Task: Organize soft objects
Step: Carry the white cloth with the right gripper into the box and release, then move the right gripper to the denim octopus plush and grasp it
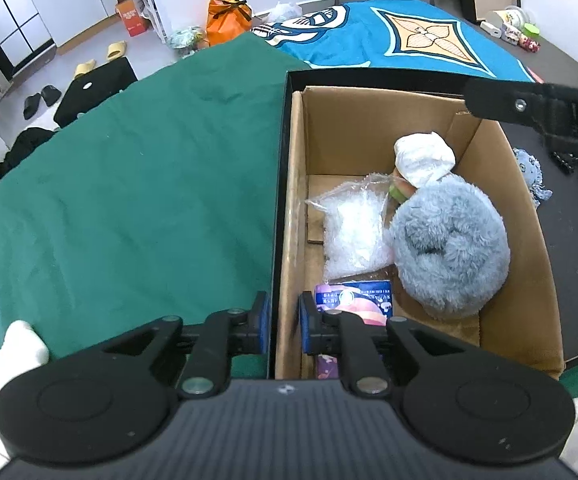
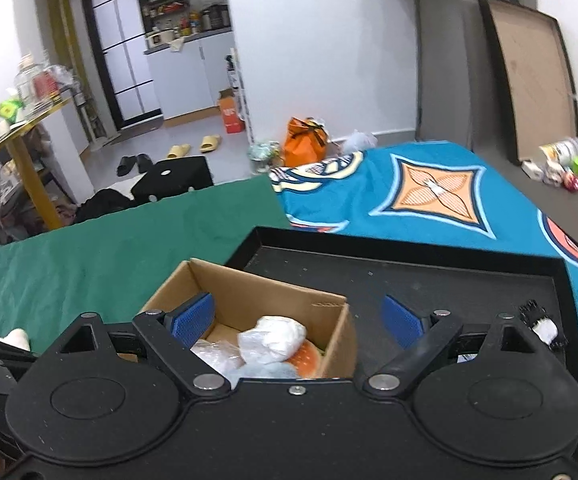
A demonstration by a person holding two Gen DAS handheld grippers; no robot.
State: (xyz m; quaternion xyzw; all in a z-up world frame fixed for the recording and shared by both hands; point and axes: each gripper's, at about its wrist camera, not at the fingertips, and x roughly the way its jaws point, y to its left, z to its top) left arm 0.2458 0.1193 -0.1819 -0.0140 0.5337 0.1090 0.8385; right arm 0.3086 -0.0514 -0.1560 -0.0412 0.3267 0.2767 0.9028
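While the left gripper point(image 1: 283, 322) pinches, seemingly, the brown cardboard box's point(image 1: 295, 184) wall, the right gripper point(image 2: 299, 320) gapes above it.

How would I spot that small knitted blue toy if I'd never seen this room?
Find the cardboard box standing in the black tray. Just outside the box's right wall, on the tray floor, lies the small octopus toy. Unlike the big fluffy grey-blue plush inside the box, it is small, knitted-looking, with dangling legs.

One cardboard box point(image 1: 501, 216) holding perhaps five soft items.
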